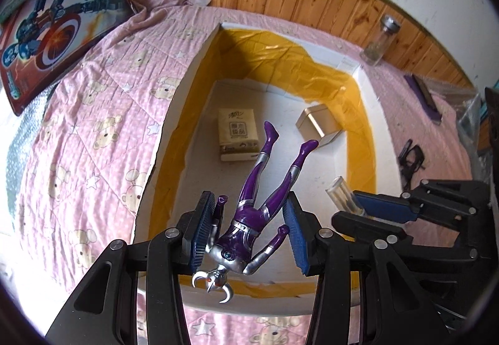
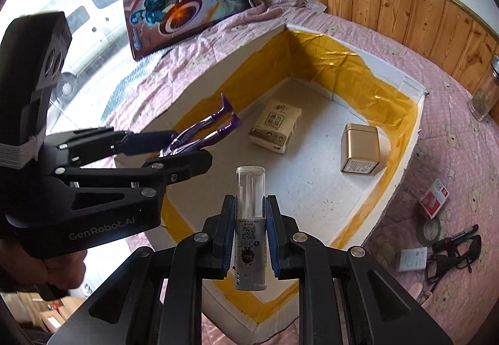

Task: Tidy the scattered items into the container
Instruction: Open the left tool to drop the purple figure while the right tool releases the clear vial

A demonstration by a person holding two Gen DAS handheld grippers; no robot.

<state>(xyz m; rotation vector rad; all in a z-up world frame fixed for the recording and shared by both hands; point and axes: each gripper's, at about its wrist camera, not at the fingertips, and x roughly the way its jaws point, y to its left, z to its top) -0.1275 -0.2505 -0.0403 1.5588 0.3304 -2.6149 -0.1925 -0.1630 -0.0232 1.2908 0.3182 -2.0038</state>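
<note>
A white foam box (image 1: 174, 114) (image 2: 402, 158) lined with yellow tape sits on the pink bed. Inside lie a tissue pack (image 1: 238, 134) (image 2: 276, 126) and a gold tin (image 1: 318, 124) (image 2: 361, 153). My left gripper (image 1: 249, 232) (image 2: 174, 145) hangs over the box's near side. A purple and silver action figure (image 1: 249, 217) (image 2: 202, 133) hangs head down between its pads, which stand apart; one arm touches the left pad. My right gripper (image 2: 250, 229) (image 1: 358, 204) is shut on a clear plastic tube (image 2: 250, 220) (image 1: 341, 194) over the box's near edge.
Toy boxes (image 1: 53, 33) (image 2: 184, 5) lie at the bed's far left. A glass jar (image 1: 379, 39) (image 2: 485, 92) stands by the wooden wall. To the right of the box lie a red pack (image 2: 433, 198), a tape roll (image 2: 430, 231), a white card (image 2: 411, 259) and black glasses (image 2: 452, 254) (image 1: 410, 161).
</note>
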